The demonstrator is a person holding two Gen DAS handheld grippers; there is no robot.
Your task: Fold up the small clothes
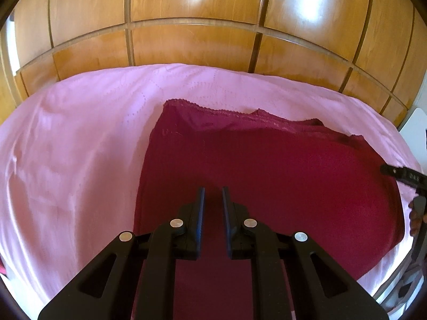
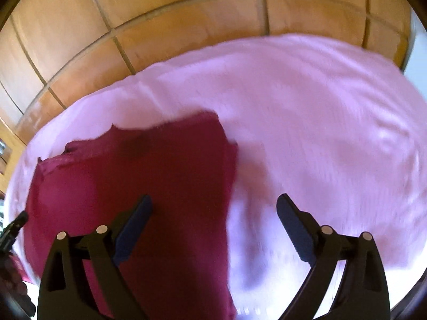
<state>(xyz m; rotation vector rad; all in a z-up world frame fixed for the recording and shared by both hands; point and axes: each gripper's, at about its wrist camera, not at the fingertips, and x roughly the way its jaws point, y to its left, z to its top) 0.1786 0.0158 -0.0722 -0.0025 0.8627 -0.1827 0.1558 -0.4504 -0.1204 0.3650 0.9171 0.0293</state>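
A dark red garment (image 1: 267, 176) with a lace-trimmed far edge lies flat on the pink bedsheet (image 1: 80, 146). My left gripper (image 1: 213, 194) hovers over its near left part, its jaws a narrow gap apart and holding nothing. In the right wrist view the garment (image 2: 149, 176) lies at left, blurred. My right gripper (image 2: 213, 208) is wide open and empty above the garment's right edge; its left finger (image 2: 133, 229) is over the cloth and its right finger (image 2: 293, 229) over the sheet. The right gripper's tip also shows in the left wrist view (image 1: 403, 176).
A wooden panelled wardrobe (image 1: 200, 40) stands behind the bed. The pink sheet (image 2: 320, 122) spreads wide to the right of the garment. A white object (image 1: 416, 125) shows at the far right edge.
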